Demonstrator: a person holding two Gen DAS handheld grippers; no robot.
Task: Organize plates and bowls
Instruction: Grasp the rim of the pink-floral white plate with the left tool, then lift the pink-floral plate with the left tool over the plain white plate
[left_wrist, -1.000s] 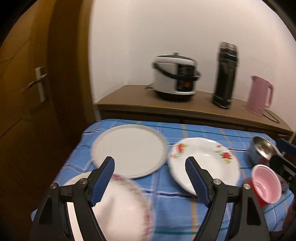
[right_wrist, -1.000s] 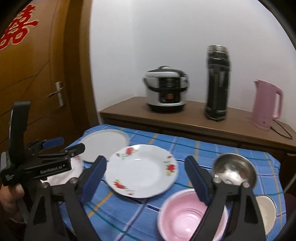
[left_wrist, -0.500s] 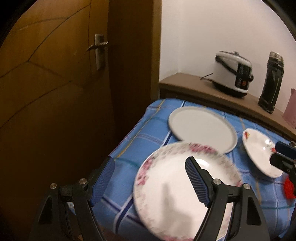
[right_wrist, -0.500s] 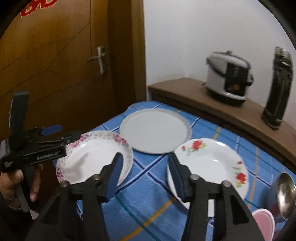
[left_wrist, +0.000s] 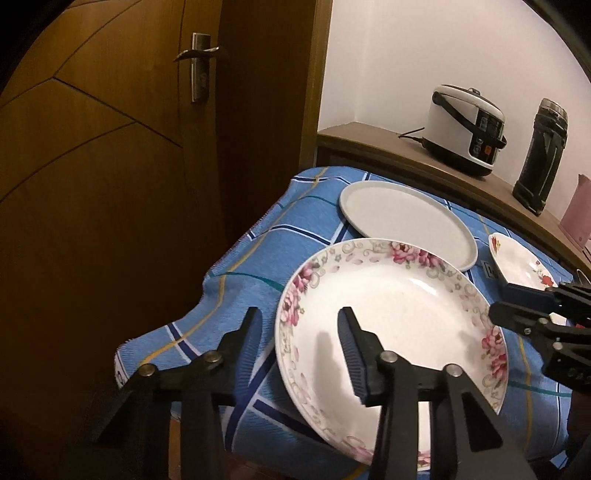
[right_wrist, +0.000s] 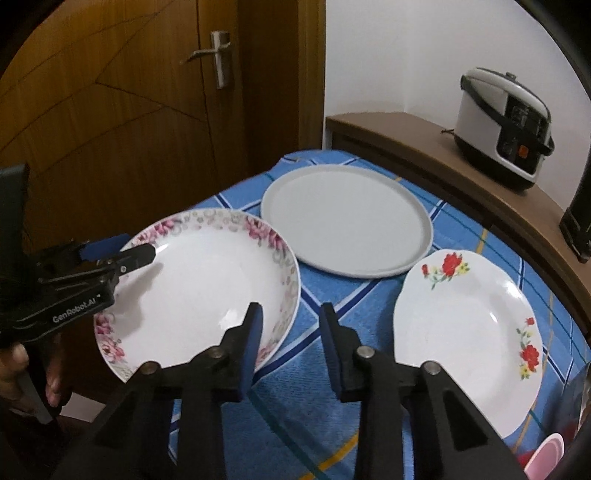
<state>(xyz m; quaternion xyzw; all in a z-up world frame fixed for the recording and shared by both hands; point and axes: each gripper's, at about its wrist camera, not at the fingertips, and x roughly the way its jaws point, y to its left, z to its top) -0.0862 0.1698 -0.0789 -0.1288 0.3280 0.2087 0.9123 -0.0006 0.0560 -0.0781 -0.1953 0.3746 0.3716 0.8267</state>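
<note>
Both grippers' jaws had just been closing, each astride a rim of the pink-flowered plate (right_wrist: 199, 291) at frame centre: left gripper (left_wrist: 301, 332), right gripper (right_wrist: 290, 325), pads not visibly pressing.

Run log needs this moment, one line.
left gripper: jaws just closing, pink-flowered plate rim between | right gripper: same, opposite rim | no grip

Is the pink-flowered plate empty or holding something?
Empty. The pink-flowered plate shows a bare white well in both views, with only shadows on it; nothing is stacked in it.
</note>
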